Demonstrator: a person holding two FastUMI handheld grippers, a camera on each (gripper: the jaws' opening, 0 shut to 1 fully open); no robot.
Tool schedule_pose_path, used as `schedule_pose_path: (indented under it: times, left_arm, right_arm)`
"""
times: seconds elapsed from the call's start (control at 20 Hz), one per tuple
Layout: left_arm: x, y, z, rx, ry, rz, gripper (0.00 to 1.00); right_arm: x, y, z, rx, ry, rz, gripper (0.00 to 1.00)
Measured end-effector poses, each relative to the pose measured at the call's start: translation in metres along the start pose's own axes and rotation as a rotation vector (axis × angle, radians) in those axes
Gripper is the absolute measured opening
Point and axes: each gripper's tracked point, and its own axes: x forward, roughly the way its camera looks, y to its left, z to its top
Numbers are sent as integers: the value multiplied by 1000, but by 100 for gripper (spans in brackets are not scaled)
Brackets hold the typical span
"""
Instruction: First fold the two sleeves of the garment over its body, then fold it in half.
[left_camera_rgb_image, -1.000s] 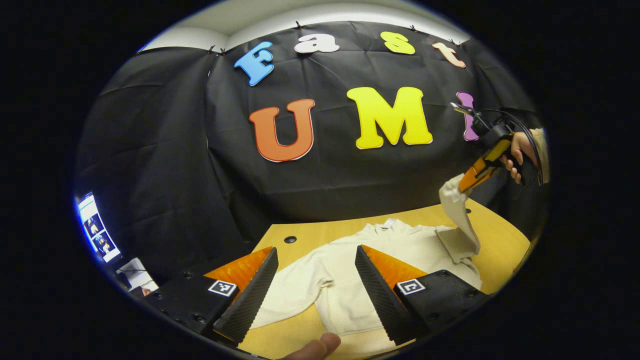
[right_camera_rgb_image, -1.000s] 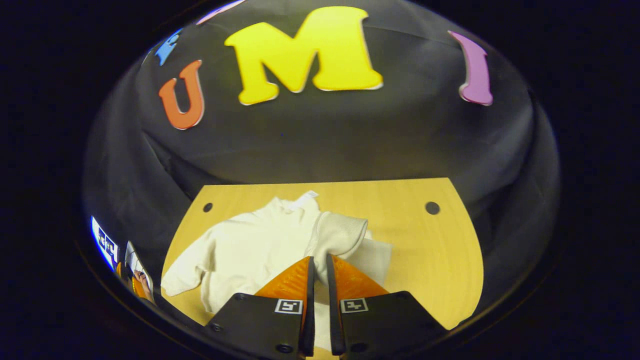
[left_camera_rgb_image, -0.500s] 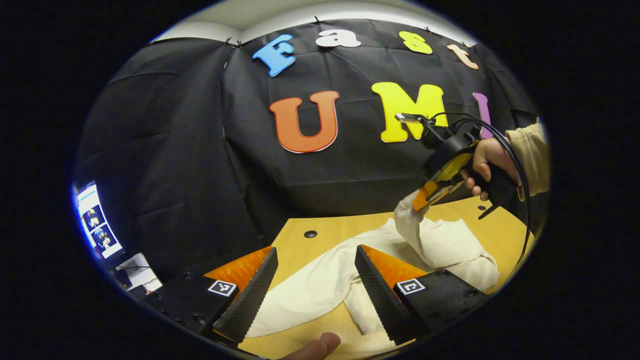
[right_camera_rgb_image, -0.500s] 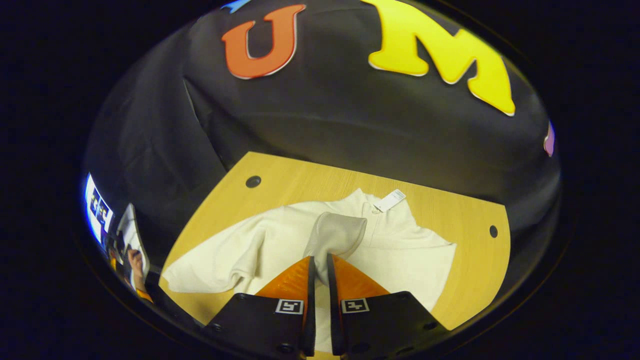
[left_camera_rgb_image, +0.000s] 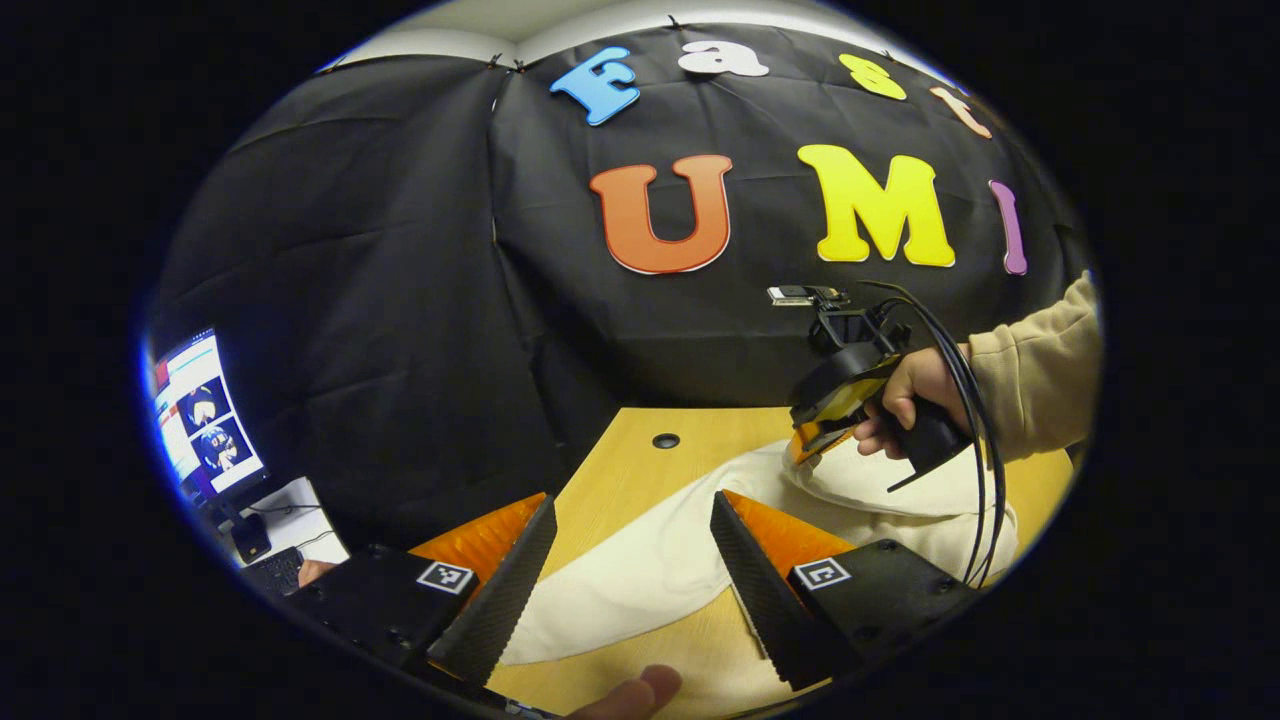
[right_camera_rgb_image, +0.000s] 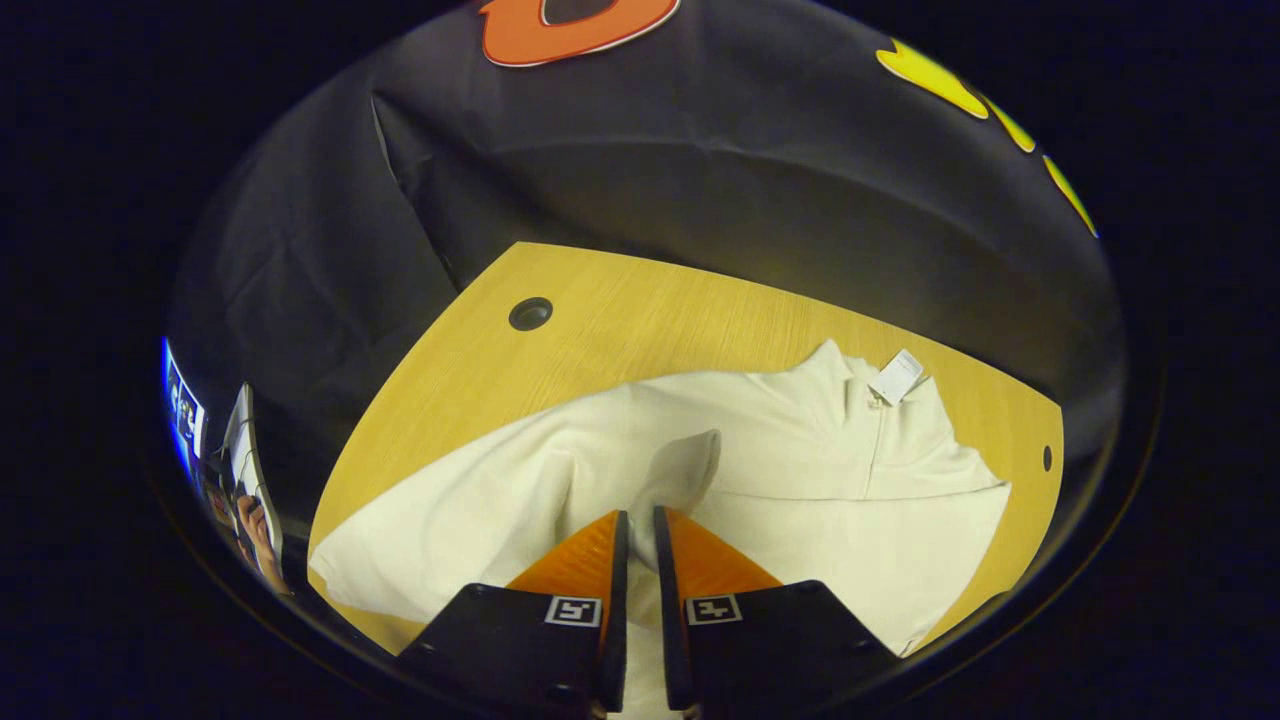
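One cream garment (right_camera_rgb_image: 800, 500) lies on the table (right_camera_rgb_image: 600, 330). Its two sleeves: one (right_camera_rgb_image: 680, 470) pinched by the right hand-held gripper (right_camera_rgb_image: 636, 520) over the body, one (left_camera_rgb_image: 640, 580) flat (under the left hand-held gripper (left_camera_rgb_image: 632, 530), fingers spread apart).

Beige sleeve (left_camera_rgb_image: 1040, 375), black cables (left_camera_rgb_image: 975, 420), square markers on tool (left_camera_rgb_image: 628, 575) bases

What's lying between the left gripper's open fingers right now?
In the left gripper view, the left gripper hangs open over the unfolded sleeve and a strip of bare table; nothing is pinched. Farther off, the right gripper holds the other sleeve.
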Motion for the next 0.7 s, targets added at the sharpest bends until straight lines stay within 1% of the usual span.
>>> schedule_pose_path:
  times: [0.05, 0.1, 0.25, 0.35, 0.45, 0.55, 0.65, 0.7]
  left_arm:
    - [0, 7, -4, -6, 10, 27, 100]
    - [-2, 15, -7, -11, 12, 56, 100]
    - [-2, 21, -12, -26, 38, 83, 100]
    - [0, 20, -11, -32, 37, 85, 100]
    - [1, 22, -8, -28, 38, 101, 100]
    - [2, 27, -10, -34, 52, 129, 100]
    - [3, 33, -13, -46, 65, 164, 100]
    - [5, 37, -12, -50, 64, 184, 100]
  right_arm:
    - [-2, 2, 0, 7, -3, 6, 23]
    - [-3, -4, 2, 2, -8, -23, 29]
    - [-23, -3, 7, 21, -37, 5, 50]
    - [-43, -7, 7, 19, -51, 29, 78]
    - [-70, -22, 10, -2, -81, 26, 99]
    - [-100, -37, 11, -30, -115, 33, 99]
    - [-133, -60, 6, -64, -146, 24, 98]
    - [-149, -70, 2, -68, -159, 25, 99]
